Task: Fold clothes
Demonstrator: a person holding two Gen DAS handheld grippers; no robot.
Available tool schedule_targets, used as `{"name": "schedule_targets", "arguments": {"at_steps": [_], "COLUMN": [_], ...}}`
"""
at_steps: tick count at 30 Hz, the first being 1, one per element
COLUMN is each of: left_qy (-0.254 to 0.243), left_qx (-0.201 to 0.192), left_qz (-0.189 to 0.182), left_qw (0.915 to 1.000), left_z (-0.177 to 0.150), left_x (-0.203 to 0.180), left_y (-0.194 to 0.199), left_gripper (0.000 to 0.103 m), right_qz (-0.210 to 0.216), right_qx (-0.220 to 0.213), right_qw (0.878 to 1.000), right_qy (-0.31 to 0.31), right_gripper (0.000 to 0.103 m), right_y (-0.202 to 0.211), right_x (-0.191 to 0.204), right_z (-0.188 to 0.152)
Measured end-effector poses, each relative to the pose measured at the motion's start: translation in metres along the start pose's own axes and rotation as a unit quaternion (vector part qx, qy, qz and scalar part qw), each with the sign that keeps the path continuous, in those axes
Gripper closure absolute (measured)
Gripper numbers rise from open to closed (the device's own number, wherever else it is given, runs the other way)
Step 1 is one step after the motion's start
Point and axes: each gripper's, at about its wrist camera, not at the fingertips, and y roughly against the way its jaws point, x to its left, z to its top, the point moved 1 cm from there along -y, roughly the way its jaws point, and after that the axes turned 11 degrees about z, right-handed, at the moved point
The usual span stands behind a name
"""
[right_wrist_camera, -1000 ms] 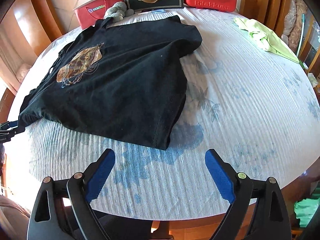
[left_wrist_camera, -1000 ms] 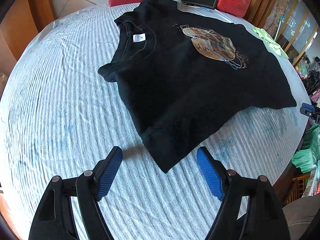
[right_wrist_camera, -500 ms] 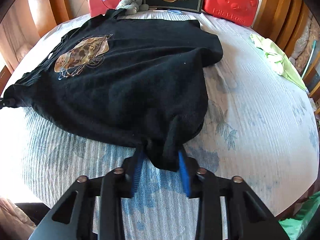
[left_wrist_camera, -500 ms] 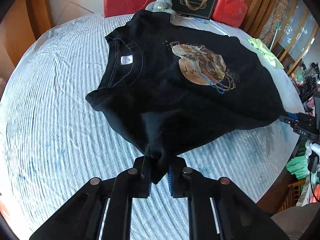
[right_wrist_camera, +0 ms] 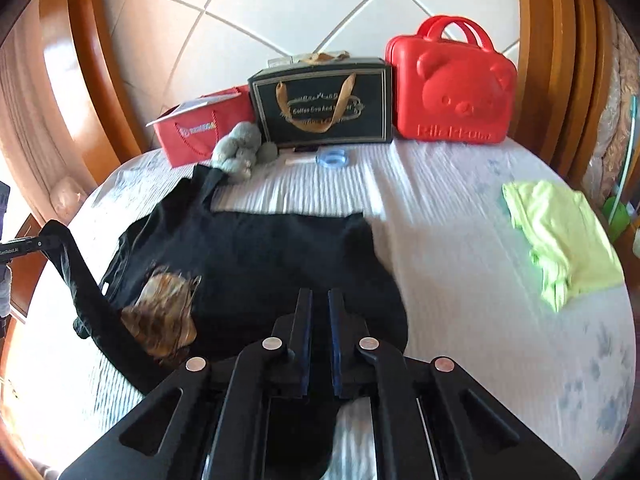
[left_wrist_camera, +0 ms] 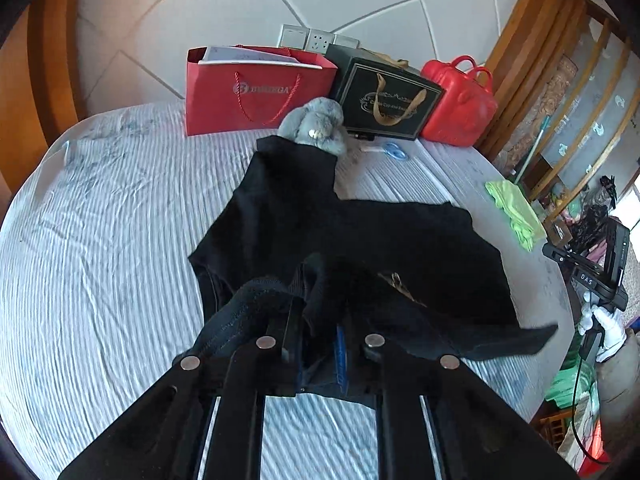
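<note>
Both tongs, left (left_wrist_camera: pixel 320 328) and right (right_wrist_camera: pixel 319 316), clamped on the black T-shirt (right_wrist_camera: pixel 272 256), its edge lifted above the bedspread (right_wrist_camera: pixel 460 240)

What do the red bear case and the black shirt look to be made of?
Red bear case: probably hard moulded plastic, glossy, with an embossed bear face and rigid handles. Black shirt: soft matte knit, likely cotton; it drapes and bunches limply.

The black T-shirt (right_wrist_camera: pixel 280 256) is looking like soft matt cloth. The bed cover (left_wrist_camera: pixel 100 240) is showing a ribbed, rough weave. The red bear case (right_wrist_camera: pixel 452 80) is shining like smooth hard plastic, and the wooden frame (right_wrist_camera: pixel 548 60) is gleaming with varnish.
</note>
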Motion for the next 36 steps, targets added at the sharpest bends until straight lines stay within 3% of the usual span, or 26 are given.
{"name": "schedule_targets", "arguments": {"at_steps": [4, 5, 6, 7, 8, 9, 10, 11, 15, 19, 22, 30, 36], "left_qy": [0.031, 0.040, 0.046, 0.046, 0.043, 0.037, 0.030, 0.022, -0.019, -0.057, -0.073, -0.063, -0.051], "left_qx": [0.039, 0.053, 0.065, 0.075, 0.081, 0.084, 0.087, 0.088, 0.069, 0.065, 0.069, 0.088, 0.095], "left_qz": [0.020, 0.028, 0.037, 0.044, 0.052, 0.055, 0.058, 0.063, 0.082, 0.093, 0.105, 0.115, 0.114], "left_qw": [0.9986, 0.9974, 0.9961, 0.9951, 0.9945, 0.9943, 0.9940, 0.9939, 0.9941, 0.9919, 0.9893, 0.9874, 0.9877], "left_z": [0.067, 0.076, 0.082, 0.085, 0.084, 0.082, 0.080, 0.076, 0.047, 0.011, -0.012, -0.053, -0.066], "left_x": [0.007, 0.011, 0.014, 0.015, 0.015, 0.014, 0.013, 0.011, 0.004, -0.003, -0.001, 0.023, 0.033], "left_y": [-0.073, -0.091, -0.107, -0.120, -0.127, -0.129, -0.132, -0.132, -0.107, -0.093, -0.091, -0.093, -0.095], "left_gripper": [0.092, 0.084, 0.056, 0.045, 0.022, 0.022, 0.022, 0.022, 0.021, 0.021, 0.021, 0.022, 0.021], "right_qz": [0.027, 0.040, 0.052, 0.066, 0.077, 0.082, 0.087, 0.091, 0.090, 0.071, 0.055, 0.066, 0.062], "right_qx": [0.002, 0.006, 0.012, 0.019, 0.030, 0.041, 0.053, 0.064, 0.104, 0.113, 0.122, 0.135, 0.140], "right_qw": [1.000, 0.999, 0.999, 0.998, 0.997, 0.996, 0.995, 0.994, 0.990, 0.991, 0.990, 0.986, 0.984], "right_qy": [0.007, 0.009, 0.011, 0.012, 0.013, 0.014, 0.015, 0.016, 0.013, 0.030, 0.042, 0.066, 0.089], "right_gripper": [0.096, 0.094, 0.094, 0.090, 0.074, 0.062, 0.041, 0.040, 0.040, 0.038, 0.072, 0.071, 0.055], "right_y": [-0.030, -0.034, -0.038, -0.041, -0.045, -0.048, -0.051, -0.053, -0.050, -0.034, -0.026, -0.023, -0.037], "right_x": [-0.024, -0.026, -0.025, -0.025, -0.023, -0.019, -0.015, -0.010, 0.014, 0.044, 0.064, 0.111, 0.137], "right_z": [0.057, 0.062, 0.060, 0.058, 0.051, 0.041, 0.032, 0.021, -0.034, -0.082, -0.107, -0.146, -0.165]}}
